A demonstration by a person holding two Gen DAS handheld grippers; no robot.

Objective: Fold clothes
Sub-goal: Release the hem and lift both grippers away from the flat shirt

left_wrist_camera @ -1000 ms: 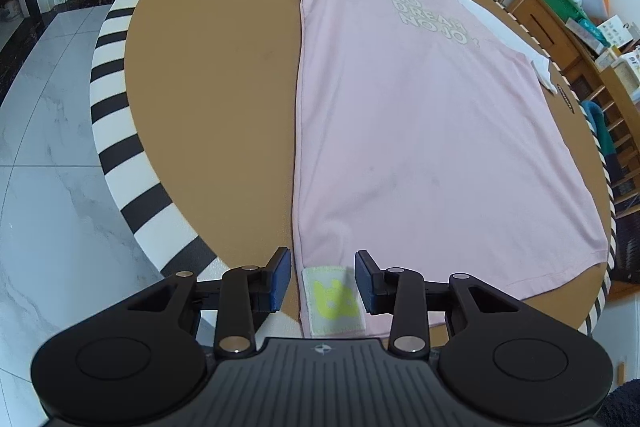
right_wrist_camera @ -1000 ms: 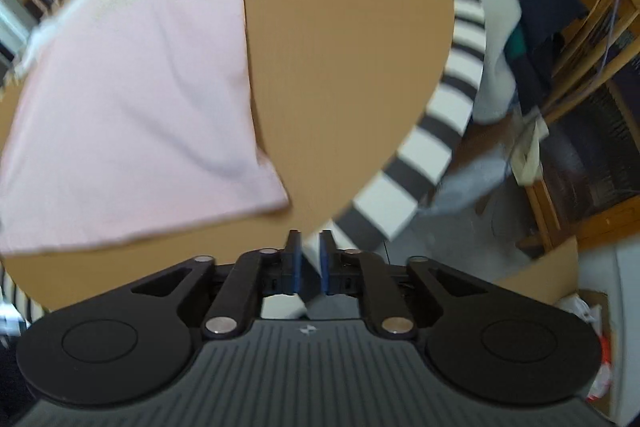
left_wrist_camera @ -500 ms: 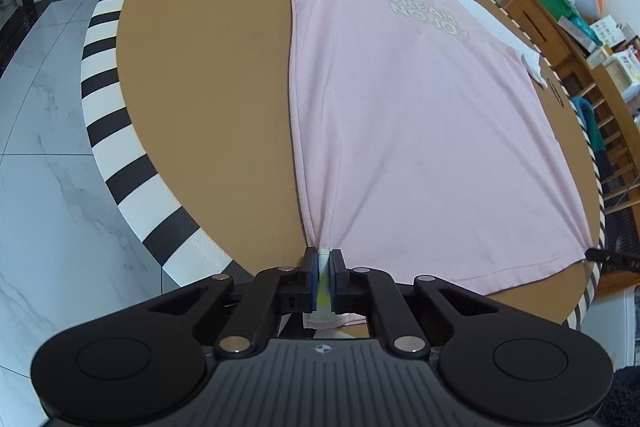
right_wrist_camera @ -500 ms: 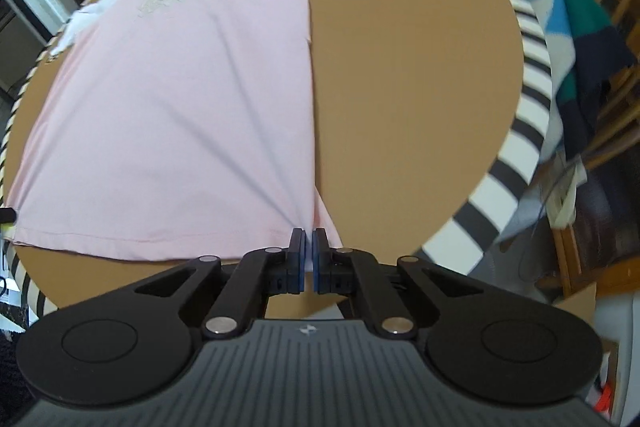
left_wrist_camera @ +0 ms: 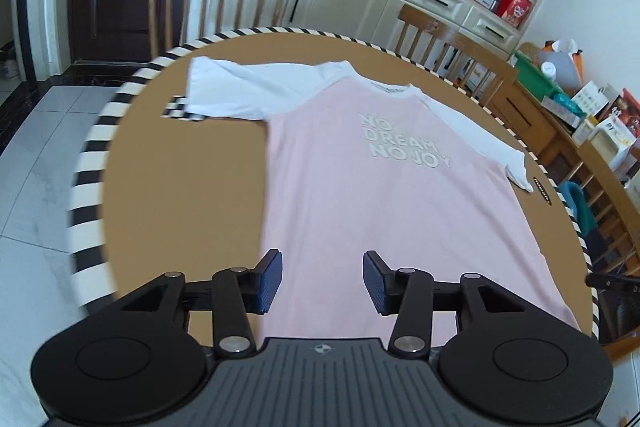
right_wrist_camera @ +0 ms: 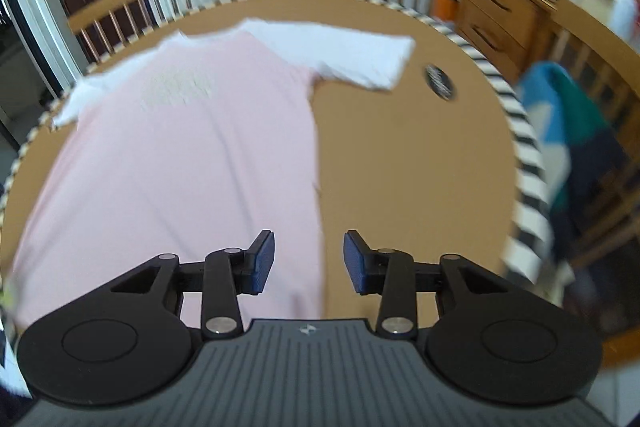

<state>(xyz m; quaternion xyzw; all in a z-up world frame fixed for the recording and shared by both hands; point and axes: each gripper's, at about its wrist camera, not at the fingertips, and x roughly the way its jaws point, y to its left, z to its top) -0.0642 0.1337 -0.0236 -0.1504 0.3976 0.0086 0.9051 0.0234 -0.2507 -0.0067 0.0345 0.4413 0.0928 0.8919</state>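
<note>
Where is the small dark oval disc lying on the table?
In the right wrist view, the dark disc lies on the brown table, just right of the shirt's white sleeve.

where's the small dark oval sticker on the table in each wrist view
Left wrist view: the dark oval sticker sits at the right rim of the table, just past the tip of the t-shirt's white sleeve.
Right wrist view: the sticker lies upper right of centre on bare table, just right of the same sleeve.
Shared landmark: the pink t-shirt spread flat on the round table.
</note>
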